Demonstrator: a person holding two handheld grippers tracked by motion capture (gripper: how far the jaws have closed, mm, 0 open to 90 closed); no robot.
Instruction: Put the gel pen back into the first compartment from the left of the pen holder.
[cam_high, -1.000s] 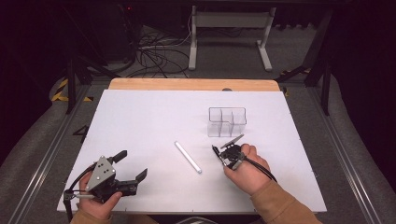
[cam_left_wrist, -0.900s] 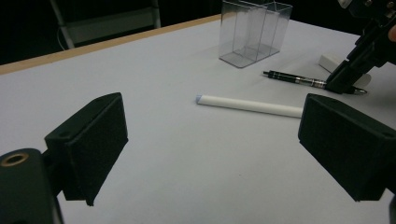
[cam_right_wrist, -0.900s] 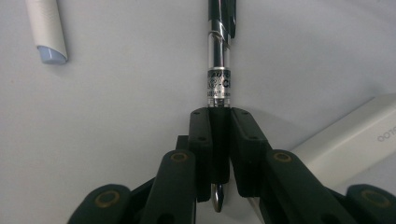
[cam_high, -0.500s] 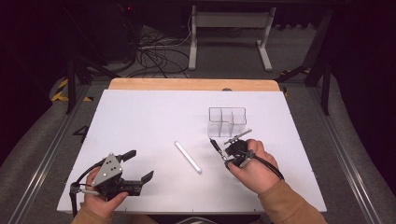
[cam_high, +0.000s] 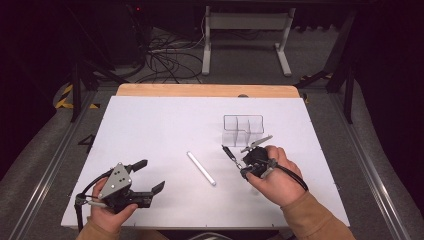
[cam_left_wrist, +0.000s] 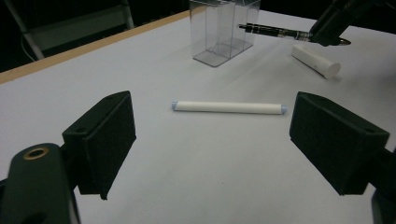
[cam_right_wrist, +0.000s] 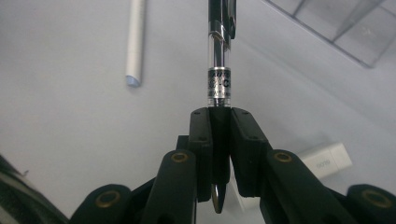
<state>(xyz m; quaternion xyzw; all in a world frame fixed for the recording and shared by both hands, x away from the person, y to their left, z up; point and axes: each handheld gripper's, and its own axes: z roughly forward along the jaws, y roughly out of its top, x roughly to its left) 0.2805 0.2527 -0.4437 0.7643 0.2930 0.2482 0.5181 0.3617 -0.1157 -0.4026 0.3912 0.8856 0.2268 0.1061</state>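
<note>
Lifting the pen (cam_high: 234, 156) in your clamped right gripper (cam_high: 243, 165) nearer the box (cam_high: 243, 127), you've narrowed the empty left gripper (cam_high: 150, 176), its jaws apart

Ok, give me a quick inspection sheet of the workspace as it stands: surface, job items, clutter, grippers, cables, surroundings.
Surface: white tabletop with a wooden far edge, no marks seen.
Job's things: black pen clamped in the right gripper and lifted off the table; clear divided organizer stands upright just beyond it.
Clutter: white stick lying flat mid-table; small white eraser lying near the organizer.
Grippers: right gripper shut on the pen; left gripper open, nothing between its jaws, which have just been closing a little, pointed at the white stick.
Cables: a black cable trails from the right gripper over the hand; loose cables on the floor beyond the table.
Surroundings: dark room, grey stand legs behind the table.
</note>
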